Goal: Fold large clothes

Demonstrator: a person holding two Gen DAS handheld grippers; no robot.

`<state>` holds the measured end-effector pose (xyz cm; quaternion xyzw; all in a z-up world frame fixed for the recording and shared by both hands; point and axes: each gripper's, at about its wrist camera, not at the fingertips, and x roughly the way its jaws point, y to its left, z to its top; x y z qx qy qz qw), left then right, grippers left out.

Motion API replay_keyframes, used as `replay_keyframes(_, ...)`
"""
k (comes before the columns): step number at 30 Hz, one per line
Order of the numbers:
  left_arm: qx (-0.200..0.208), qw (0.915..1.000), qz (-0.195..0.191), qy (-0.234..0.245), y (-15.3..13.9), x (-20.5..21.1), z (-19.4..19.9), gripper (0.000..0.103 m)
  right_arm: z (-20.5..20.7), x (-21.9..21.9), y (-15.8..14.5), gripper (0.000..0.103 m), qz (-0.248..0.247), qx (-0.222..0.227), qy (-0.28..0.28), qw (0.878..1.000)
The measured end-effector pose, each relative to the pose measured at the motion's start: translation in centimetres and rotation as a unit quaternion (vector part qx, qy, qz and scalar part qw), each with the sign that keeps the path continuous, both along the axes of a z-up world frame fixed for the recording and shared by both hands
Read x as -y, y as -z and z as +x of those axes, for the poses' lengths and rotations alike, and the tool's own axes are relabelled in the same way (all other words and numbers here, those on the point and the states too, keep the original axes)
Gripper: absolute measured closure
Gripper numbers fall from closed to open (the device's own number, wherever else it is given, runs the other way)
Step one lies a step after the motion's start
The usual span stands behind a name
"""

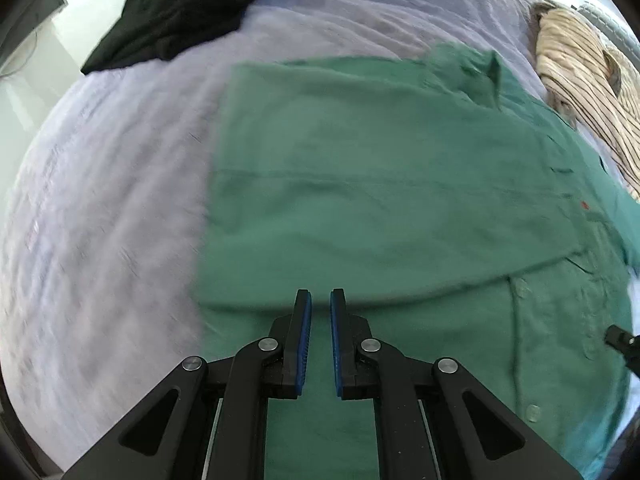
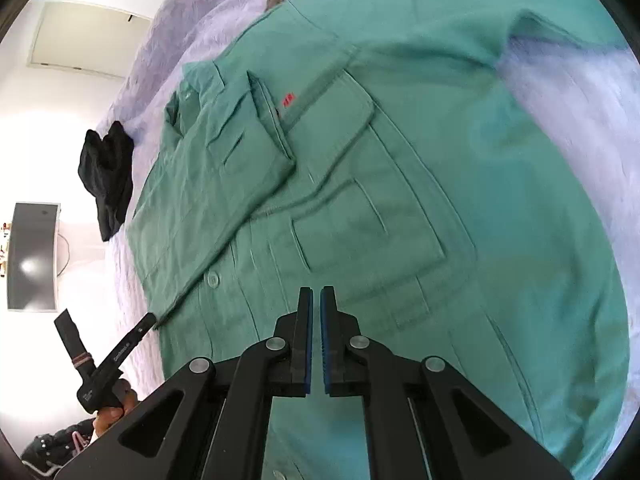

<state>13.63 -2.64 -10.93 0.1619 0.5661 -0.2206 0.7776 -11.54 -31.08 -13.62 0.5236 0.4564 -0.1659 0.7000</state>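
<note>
The green shirt point(image 1: 360, 184) lies spread on the bed point(image 1: 100, 208), one side panel already folded across its middle while the far side with its sleeve point(image 2: 540, 40) still lies flat, so the fold looks partly done. Left of the left gripper point(image 1: 320, 294) is only bare lilac bedcover; ahead of it and further left a black garment point(image 1: 176, 16) lies bunched, well apart from the shirt; the left gripper itself hangs over the shirt's near hem with its jaws nearly together and nothing between them; ahead and to its right a striped beige garment point(image 1: 580, 80) lies just beside the shirt's shoulder. The right gripper point(image 2: 316, 292) hovers over the button front near the chest pocket point(image 2: 368, 232), jaws likewise almost closed and empty; the folded panel lies to its left, the unfolded side to its right. Risks from here, as I judge them: a closed jaw dragging over the cloth could rumple the folded panel or pull it open; a pinch could catch both layers, or the bedcover beneath, and lift more than intended; the striped garment could get swept along when that side is folded. Nothing stands between either gripper and the shirt's edges.
</note>
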Motion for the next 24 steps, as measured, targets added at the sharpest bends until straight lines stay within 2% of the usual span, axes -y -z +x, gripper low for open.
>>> replay_keyframes(2,-0.012,0.9999,0.004,0.002,0.3,0.9,-1.4,0.092,-0.7,0.0,0.1,0.098,0.008,0.000,-0.003,1.000)
replay_keyframes(3,-0.015,0.9999,0.006,0.002,0.4,1.3,-2.0,0.079,-1.1,0.0,0.2,0.098,0.010,0.000,-0.003,1.000)
replay_keyframes(4,-0.019,0.9998,0.007,0.002,0.5,1.7,-2.6,0.034,-1.3,0.1,0.2,0.098,0.013,0.000,-0.004,1.000)
replay_keyframes(5,-0.017,0.9998,0.011,-0.002,0.4,2.1,-3.3,0.012,-1.6,0.3,0.2,0.098,0.016,0.001,-0.005,1.000)
replay_keyframes(6,-0.006,0.9999,0.010,-0.006,0.2,2.4,-3.9,0.000,-1.9,0.5,0.3,0.098,0.020,0.003,-0.006,1.000)
replay_keyframes(8,0.007,0.9999,0.010,0.008,-0.2,3.5,-5.3,0.000,-2.3,1.0,0.4,0.098,0.025,0.005,-0.007,1.000)
replay_keyframes(14,-0.011,0.9993,0.026,0.025,0.7,6.9,-7.9,0.000,-3.5,2.7,0.6,0.098,0.036,0.014,-0.006,0.999)
replay_keyframes(15,-0.013,0.9992,0.026,0.027,0.8,7.7,-8.0,0.000,-3.8,3.1,0.5,0.095,0.037,0.016,-0.004,0.999)
replay_keyframes(16,-0.015,0.9991,0.025,0.029,0.8,8.3,-8.4,0.000,-4.0,3.4,0.3,0.089,0.034,0.017,-0.002,0.999)
replay_keyframes(17,-0.016,0.9991,0.024,0.031,0.8,8.9,-8.9,0.000,-4.3,4.0,0.1,0.064,0.028,0.018,0.001,0.999)
replay_keyframes(18,-0.017,0.9991,0.022,0.033,0.6,9.0,-9.3,0.000,-4.5,4.4,-0.1,0.029,0.024,0.021,0.005,0.999)
replay_keyframes(19,-0.019,0.9990,0.019,0.036,0.6,9.7,-9.8,0.000,-4.8,4.9,-0.4,0.018,0.020,0.027,0.010,0.999)
replay_keyframes(20,-0.021,0.9989,0.018,0.039,0.5,10.3,-9.8,0.000,-5.2,5.5,-0.7,0.015,0.017,0.037,0.016,0.999)
replay_keyframes(24,-0.024,0.9982,0.018,0.052,0.6,12.3,-11.0,0.000,-6.4,8.0,-1.2,0.014,0.019,0.052,0.035,0.998)
